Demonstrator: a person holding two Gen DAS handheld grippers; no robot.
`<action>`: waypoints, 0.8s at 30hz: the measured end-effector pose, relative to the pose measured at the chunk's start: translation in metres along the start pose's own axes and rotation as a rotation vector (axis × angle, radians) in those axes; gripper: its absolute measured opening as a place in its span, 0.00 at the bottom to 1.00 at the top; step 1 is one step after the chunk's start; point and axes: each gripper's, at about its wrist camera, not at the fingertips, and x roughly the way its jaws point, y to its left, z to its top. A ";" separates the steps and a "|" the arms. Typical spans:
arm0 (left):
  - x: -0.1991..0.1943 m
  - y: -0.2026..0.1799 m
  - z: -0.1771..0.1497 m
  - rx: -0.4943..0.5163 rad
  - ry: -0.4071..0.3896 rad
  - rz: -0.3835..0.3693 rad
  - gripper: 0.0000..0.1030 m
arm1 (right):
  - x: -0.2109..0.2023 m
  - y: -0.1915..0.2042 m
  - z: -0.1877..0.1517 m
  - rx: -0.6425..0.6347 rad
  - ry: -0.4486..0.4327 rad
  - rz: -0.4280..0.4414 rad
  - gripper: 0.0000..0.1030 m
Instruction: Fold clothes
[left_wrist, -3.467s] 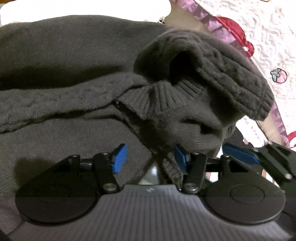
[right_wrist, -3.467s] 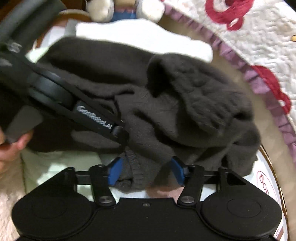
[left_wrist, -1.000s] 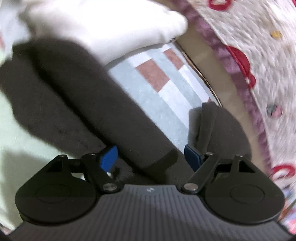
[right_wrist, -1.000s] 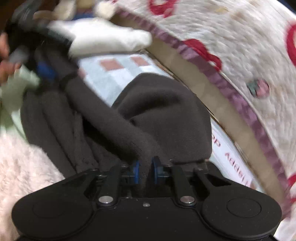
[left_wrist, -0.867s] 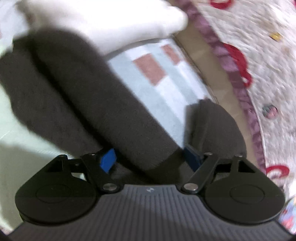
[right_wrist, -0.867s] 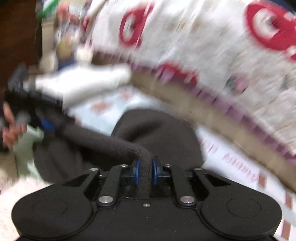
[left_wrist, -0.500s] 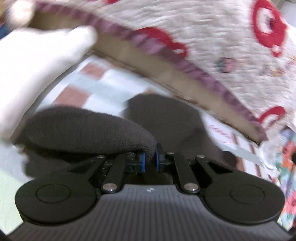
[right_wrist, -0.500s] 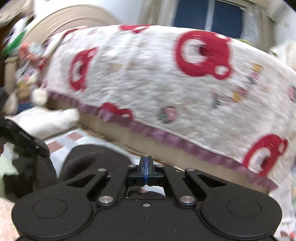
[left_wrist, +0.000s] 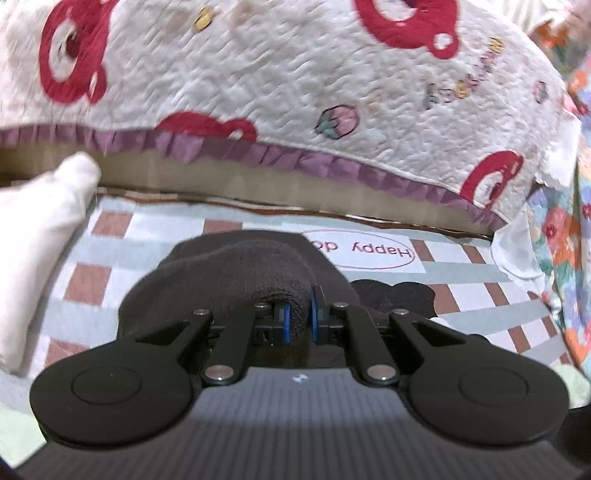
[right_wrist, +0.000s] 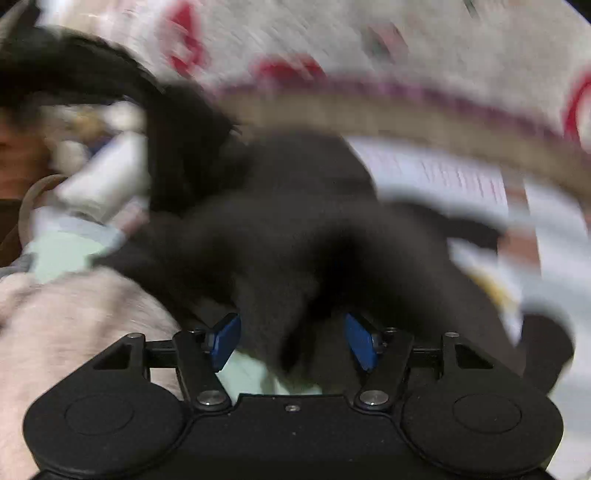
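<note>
Left claw (left_wrist: 298, 320): blue pads pinched on a fold of the dark sweater (left_wrist: 236, 273), which bulges ahead over the checked mat (left_wrist: 88, 277). Quilt (left_wrist: 295, 92) hangs beyond; white cloth (left_wrist: 40, 229) at left. Right claw (right_wrist: 293, 341): pads spread wide, sweater (right_wrist: 295, 229) lying loose between them; view blurred.

Our left gripper (left_wrist: 298, 320) has a matte black frame with two round discs at its outer corners, silver pivot screws on angled black link arms, blue pads (left_wrist: 283, 319) on the fingers, and a grey ribbed housing bearing a small white mark. Our right gripper (right_wrist: 291, 341) has the same black discs, silver screws and blue pads (right_wrist: 226, 340), with a plain black housing.
</note>
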 end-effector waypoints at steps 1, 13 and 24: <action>-0.004 -0.005 0.001 0.019 -0.006 0.004 0.09 | 0.010 -0.006 -0.004 0.073 0.003 0.018 0.61; -0.008 -0.087 0.082 0.195 -0.142 -0.080 0.09 | -0.071 -0.078 0.028 0.155 -0.448 0.002 0.10; 0.108 -0.128 0.097 0.257 -0.119 -0.148 0.80 | -0.099 -0.218 0.040 0.395 -0.425 -0.585 0.17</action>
